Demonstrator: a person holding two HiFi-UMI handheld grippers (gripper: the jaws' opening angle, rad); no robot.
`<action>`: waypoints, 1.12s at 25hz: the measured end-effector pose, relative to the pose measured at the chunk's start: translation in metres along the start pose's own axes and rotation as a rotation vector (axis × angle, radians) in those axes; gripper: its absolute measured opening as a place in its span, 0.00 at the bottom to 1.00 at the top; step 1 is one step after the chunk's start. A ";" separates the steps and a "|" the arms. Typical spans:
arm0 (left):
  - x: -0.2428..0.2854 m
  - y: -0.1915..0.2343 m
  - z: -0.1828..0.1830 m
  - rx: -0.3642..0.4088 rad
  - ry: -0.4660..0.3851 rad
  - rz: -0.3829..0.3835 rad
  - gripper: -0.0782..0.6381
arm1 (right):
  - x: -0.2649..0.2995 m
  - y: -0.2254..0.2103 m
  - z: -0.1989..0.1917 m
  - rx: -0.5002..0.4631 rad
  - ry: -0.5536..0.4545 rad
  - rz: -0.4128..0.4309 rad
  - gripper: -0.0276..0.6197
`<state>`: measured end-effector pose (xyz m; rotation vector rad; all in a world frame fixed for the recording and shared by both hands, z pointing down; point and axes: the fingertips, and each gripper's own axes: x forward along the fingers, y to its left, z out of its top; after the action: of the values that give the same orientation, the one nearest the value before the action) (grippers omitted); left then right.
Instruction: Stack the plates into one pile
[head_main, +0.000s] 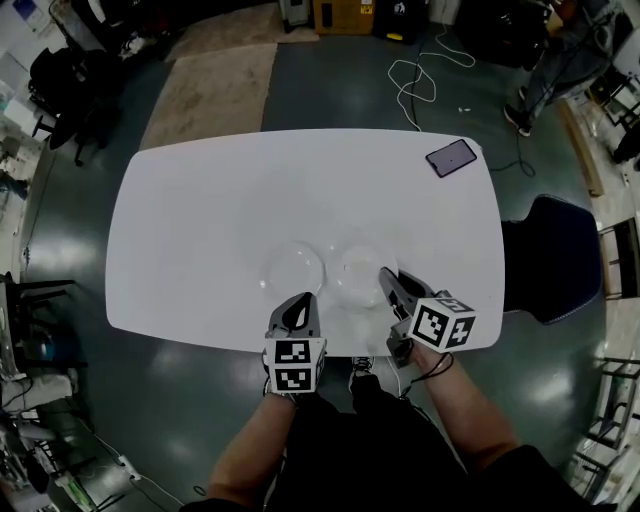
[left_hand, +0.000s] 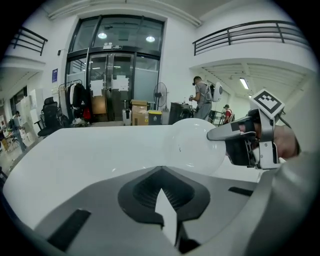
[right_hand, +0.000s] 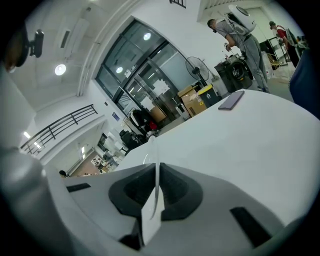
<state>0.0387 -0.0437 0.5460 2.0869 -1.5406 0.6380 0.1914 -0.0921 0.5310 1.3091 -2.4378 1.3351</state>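
White table (head_main: 200, 230), as you faced it: a dark phone (head_main: 451, 157) lay near its far right corner; a clear plate (head_main: 293, 268) sat by the near edge, its contact with the top unclear.

Two grey moulded tools are pictured: the left gripper (head_main: 298, 300) and the right gripper (head_main: 386, 275), each lined inside with dark ribbed pads (left_hand: 145, 192). Each is fitted with a white cube printed with black square markers, seen as the left cube (head_main: 294, 365) and the right cube (head_main: 444, 325). Dark clothing (head_main: 350, 445) is worn, with the forearms (head_main: 250, 455) left uncovered. A thin dark cord (head_main: 436, 366) is seen at the right wrist.
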 end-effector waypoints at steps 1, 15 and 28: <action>-0.008 0.004 0.004 -0.005 -0.011 0.003 0.13 | -0.002 0.007 0.000 0.001 -0.006 0.005 0.09; -0.094 0.092 0.024 -0.054 -0.122 0.019 0.13 | 0.018 0.109 -0.019 -0.031 -0.042 0.037 0.09; -0.126 0.157 0.014 -0.075 -0.165 -0.053 0.13 | 0.052 0.155 -0.055 0.014 -0.058 -0.023 0.09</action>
<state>-0.1440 0.0000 0.4725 2.1615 -1.5655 0.3906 0.0318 -0.0458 0.4854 1.3942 -2.4463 1.3301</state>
